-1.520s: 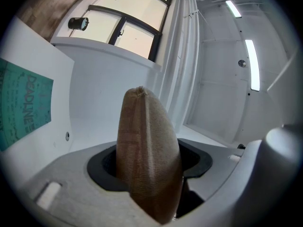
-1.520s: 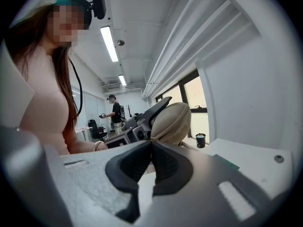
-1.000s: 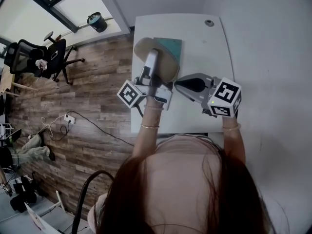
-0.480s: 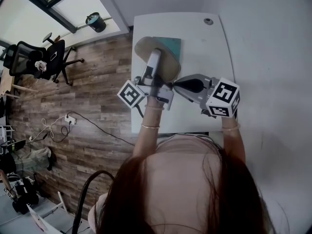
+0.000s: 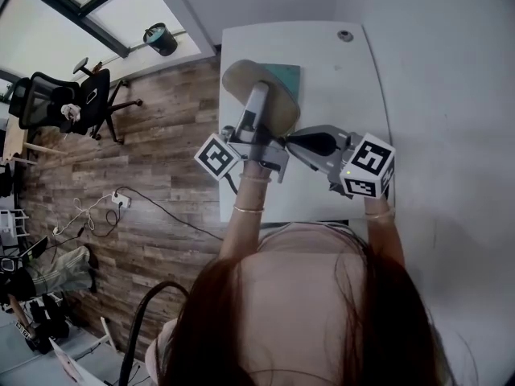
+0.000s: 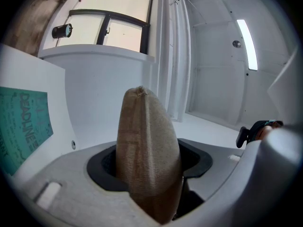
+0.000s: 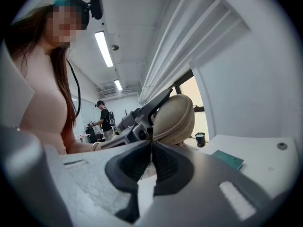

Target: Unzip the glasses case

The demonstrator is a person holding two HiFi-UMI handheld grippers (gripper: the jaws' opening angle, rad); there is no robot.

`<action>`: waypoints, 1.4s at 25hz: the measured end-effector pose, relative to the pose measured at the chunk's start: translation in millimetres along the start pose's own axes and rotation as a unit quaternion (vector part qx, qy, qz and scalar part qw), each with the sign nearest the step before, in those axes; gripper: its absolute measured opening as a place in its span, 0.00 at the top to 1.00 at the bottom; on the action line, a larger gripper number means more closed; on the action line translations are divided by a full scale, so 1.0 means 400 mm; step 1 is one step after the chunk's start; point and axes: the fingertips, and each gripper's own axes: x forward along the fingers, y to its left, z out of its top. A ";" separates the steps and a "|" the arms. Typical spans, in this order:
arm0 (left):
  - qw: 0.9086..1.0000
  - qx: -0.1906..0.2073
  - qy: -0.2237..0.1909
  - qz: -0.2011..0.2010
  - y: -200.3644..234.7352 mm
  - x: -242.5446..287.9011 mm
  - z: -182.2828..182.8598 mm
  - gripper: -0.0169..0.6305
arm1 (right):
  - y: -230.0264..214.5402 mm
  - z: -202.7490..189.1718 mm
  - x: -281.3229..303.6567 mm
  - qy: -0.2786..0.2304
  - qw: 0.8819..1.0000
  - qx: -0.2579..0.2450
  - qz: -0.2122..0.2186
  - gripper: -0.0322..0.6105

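Holding glasses case (image 6: 144,126), likely light and stiff-shelled, clamped in left tongs (image 6: 149,167); right tongs (image 7: 151,148) clenched at zip seam (image 7: 163,135), the pulling point.

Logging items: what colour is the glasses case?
The glasses case is tan, clearest in left gripper view.

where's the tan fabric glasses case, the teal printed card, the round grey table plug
tan fabric glasses case (image 6: 147,145), left gripper view, its woven side
teal printed card (image 5: 287,74), head view, its bare right half
round grey table plug (image 5: 345,35), head view, its middle
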 end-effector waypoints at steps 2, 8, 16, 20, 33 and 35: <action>1.000 0.015 0.003 0.002 -0.002 0.013 0.002 0.52 | -0.011 0.005 -0.002 -0.008 1.000 0.003 -0.003 0.93; 0.994 0.107 0.024 0.020 -0.014 0.026 0.006 0.52 | -0.029 -0.012 -0.013 -0.006 1.000 -0.004 -0.023 0.89; 0.948 0.293 0.098 0.077 -0.004 0.024 -0.016 0.52 | -0.078 -0.003 -0.044 -0.028 0.998 0.007 -0.058 0.89; 0.927 0.345 0.115 0.088 0.000 0.025 -0.022 0.52 | -0.102 0.000 -0.057 -0.032 0.996 0.005 -0.078 0.89; 0.825 0.516 0.186 0.133 0.045 0.018 -0.058 0.52 | -0.187 0.023 -0.087 -0.039 0.987 -0.042 -0.147 0.89; 0.814 0.530 0.193 0.135 0.042 0.014 -0.065 0.52 | -0.189 0.027 -0.094 -0.040 0.986 -0.045 -0.155 0.90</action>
